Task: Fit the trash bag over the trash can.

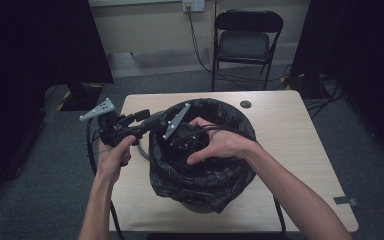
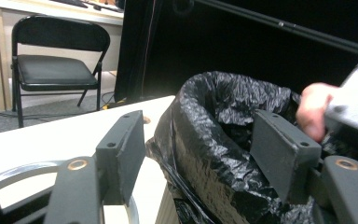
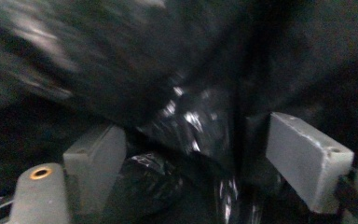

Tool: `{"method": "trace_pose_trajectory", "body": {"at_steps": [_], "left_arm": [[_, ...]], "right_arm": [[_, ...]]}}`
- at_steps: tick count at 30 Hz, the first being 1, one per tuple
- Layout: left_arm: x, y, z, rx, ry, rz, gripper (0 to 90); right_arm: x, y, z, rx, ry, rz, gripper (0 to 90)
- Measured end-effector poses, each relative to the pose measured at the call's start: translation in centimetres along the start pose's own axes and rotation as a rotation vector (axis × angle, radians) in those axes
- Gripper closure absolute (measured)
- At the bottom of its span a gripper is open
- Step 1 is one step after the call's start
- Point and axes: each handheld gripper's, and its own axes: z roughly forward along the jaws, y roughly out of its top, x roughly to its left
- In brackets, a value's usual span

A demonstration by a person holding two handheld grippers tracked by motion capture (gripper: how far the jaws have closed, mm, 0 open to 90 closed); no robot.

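Black glossy crinkled bin bag (image 1: 202, 172) lines a bin mid-surface (image 1: 290, 135); left hand-held gripper (image 2: 200, 154) straddles its rim half-open, right hand-held gripper (image 3: 193, 163) inside, wide, gripping nothing.

Bag rim (image 1: 215, 107) (crumpled) crowding claws

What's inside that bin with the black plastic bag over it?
Inside the black plastic bag sits the right gripper, its fingers apart among crumpled liner. The bin's bottom stays hidden by the hand and shadow.
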Motion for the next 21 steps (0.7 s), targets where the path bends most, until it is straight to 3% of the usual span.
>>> {"method": "trace_pose_trajectory", "body": {"at_steps": [1, 3, 7, 11, 18, 21], "left_arm": [[0.1, 0.1, -0.1, -0.001, 0.004, 0.002, 33.9], [0.3, 0.2, -0.4, -0.005, 0.009, 0.001, 33.5], [1.1, 0.2, -0.5, -0.005, 0.032, -0.016, 32.8], [1.7, 0.1, -0.6, -0.006, 0.039, -0.032, 32.3], [2.8, -0.4, -0.8, 0.011, 0.069, -0.058, 31.5], [2.9, -0.4, -0.8, 0.007, 0.072, -0.058, 31.2]], "right_arm": [[-0.3, 0.0, -0.1, 0.037, -0.023, 0.012, 19.6], [-0.9, -0.1, -0.7, 0.03, -0.049, 0.02, 19.6], [-1.8, -0.1, -2.1, -0.041, -0.042, 0.049, 18.9], [-2.6, -0.1, -3.4, -0.065, -0.018, 0.074, 18.9], [-3.7, -0.5, -4.8, -0.054, -0.016, 0.115, 17.2], [-3.5, -0.4, -5.3, -0.044, 0.01, 0.091, 18.2]]}}
